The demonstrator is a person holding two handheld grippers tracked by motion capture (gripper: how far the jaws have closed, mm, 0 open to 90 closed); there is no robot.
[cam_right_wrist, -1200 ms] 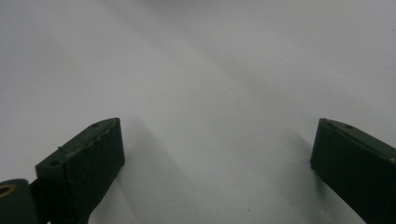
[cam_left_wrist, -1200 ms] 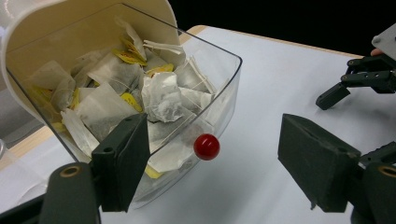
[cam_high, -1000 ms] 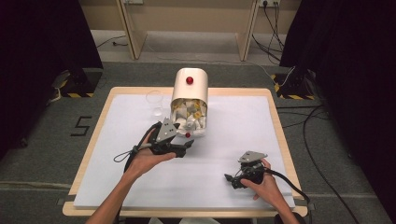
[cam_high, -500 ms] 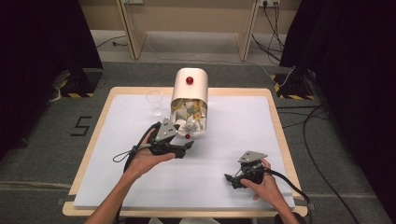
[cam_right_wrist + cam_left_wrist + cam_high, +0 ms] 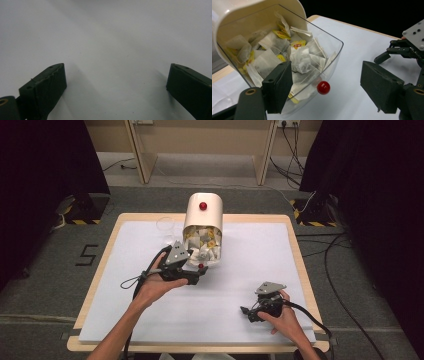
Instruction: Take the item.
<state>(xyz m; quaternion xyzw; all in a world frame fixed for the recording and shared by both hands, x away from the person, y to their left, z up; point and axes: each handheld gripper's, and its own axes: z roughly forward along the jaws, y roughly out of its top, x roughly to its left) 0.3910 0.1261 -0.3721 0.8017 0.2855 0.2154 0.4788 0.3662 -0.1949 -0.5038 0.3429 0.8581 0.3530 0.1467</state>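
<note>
White sheet over the desk (image 5: 150, 240), dark curtains around. Cream tea bag dispenser (image 5: 202, 212) sits at the far middle with its clear drawer (image 5: 332, 53) tipped open — full of tea bags (image 5: 299, 58). Left hand-held gripper (image 5: 200, 274) is right at the drawer's red knob (image 5: 323, 87), jaws wide, holding nothing. Right hand-held gripper (image 5: 245, 311) rests near the front edge — also wide open, empty.
</note>
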